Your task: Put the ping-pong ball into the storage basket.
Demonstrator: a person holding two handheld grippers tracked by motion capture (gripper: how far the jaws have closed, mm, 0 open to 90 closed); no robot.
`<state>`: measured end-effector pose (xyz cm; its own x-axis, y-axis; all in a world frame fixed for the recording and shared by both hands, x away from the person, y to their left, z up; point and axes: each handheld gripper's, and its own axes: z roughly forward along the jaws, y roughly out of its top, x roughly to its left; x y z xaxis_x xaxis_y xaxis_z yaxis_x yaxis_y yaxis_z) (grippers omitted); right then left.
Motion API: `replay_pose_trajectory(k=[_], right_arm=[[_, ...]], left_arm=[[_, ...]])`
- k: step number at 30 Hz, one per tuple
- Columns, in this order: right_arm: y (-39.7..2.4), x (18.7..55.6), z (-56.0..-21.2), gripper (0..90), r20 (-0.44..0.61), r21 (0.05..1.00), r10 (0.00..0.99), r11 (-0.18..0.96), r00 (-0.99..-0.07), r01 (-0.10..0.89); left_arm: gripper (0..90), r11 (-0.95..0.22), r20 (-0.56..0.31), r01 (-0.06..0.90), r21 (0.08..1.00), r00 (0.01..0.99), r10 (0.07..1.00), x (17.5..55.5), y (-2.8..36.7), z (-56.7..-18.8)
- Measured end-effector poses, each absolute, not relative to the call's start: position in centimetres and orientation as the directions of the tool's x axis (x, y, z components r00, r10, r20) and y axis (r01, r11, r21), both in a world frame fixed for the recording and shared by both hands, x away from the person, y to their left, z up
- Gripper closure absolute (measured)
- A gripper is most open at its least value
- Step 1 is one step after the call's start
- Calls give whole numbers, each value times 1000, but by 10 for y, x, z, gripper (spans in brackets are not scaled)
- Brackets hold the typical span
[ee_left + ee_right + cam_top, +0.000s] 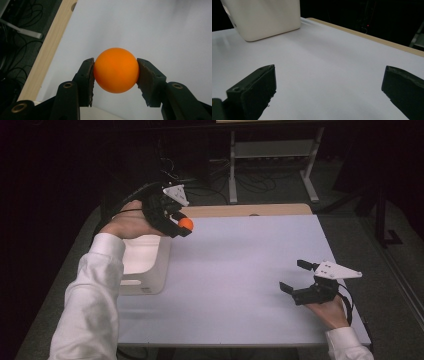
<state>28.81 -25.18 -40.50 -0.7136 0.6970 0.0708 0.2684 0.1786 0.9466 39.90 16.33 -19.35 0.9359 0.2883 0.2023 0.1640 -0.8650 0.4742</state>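
White sheet over a wooden table (240,210), dark room behind with cables and a shelf frame on the floor. Nearest, at the right edge: right gripper (296,276) held low over the sheet, jaws wide apart, nothing between them (right gripper view confirms bare sheet between the two black pads). Farther off, at the left: left gripper (184,226) raised above the sheet, just beside the far corner of a cream bin (156,270), jaws clamped on an orange ball (186,223). Left gripper view: ball (116,70) pinched across its widest part, one pad on each side, sitting well centred. Judgement: looks like a light, hollow, smooth plastic ball, stiff but slick, so it could squirt out if gripped off-centre; hold across the middle, as now, with modest squeeze. Bin stands on the left side of the table, open at the top; the inside that shows past the sleeve looks bare, though the arm hides much of it.
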Motion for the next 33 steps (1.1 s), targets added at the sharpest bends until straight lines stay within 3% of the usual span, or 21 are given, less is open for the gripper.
replay_pose_trajectory(k=[33], right_arm=[[-251,286,-404,0,64,952,701,171,-710,254]], left_arm=[[505,-862,214,256,438,902,376,386,215,-192]])
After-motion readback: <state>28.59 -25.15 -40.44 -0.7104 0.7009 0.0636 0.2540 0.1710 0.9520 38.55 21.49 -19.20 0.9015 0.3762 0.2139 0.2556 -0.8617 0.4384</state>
